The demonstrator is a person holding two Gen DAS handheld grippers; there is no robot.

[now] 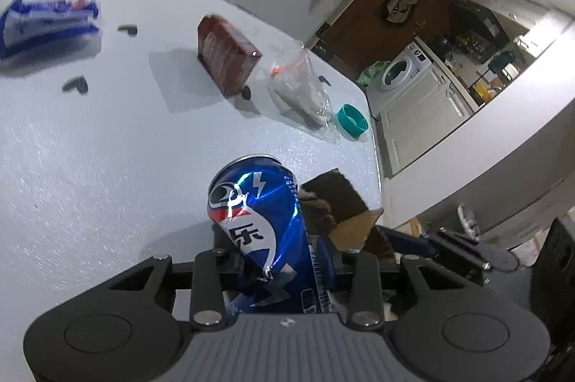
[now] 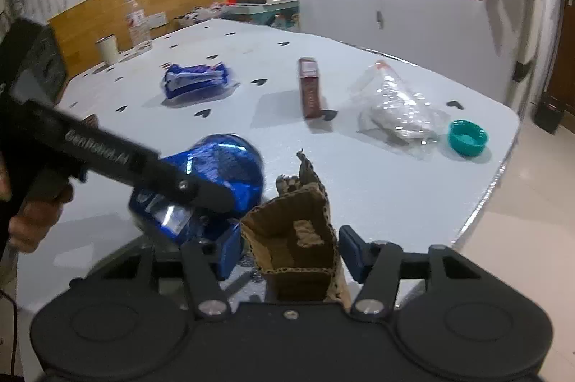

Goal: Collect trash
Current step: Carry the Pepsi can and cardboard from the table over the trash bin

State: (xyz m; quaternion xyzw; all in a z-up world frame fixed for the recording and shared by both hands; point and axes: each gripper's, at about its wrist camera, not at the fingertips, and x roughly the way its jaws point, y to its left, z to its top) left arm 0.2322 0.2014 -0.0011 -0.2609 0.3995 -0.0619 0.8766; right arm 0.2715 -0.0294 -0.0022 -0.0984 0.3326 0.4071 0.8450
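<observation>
A dented blue soda can (image 1: 258,220) stands tilted between the fingers of my left gripper (image 1: 280,256), which is shut on it. The right wrist view shows this can (image 2: 222,166) under the left gripper's black body (image 2: 201,198), with a person's hand (image 2: 32,220) on the handle. My right gripper (image 2: 291,251) is shut on a torn piece of brown cardboard (image 2: 298,231), its blue pads (image 2: 230,249) pressing both sides. That cardboard (image 1: 341,202) shows just right of the can in the left wrist view.
On the white table (image 2: 359,184) lie a blue wrapper (image 2: 196,80), a dark red box (image 2: 309,87), a clear plastic bag (image 2: 395,109) and a teal cap (image 2: 467,137). A bottle (image 2: 136,19) and cup (image 2: 107,48) stand far left. The table edge (image 2: 503,166) runs at right.
</observation>
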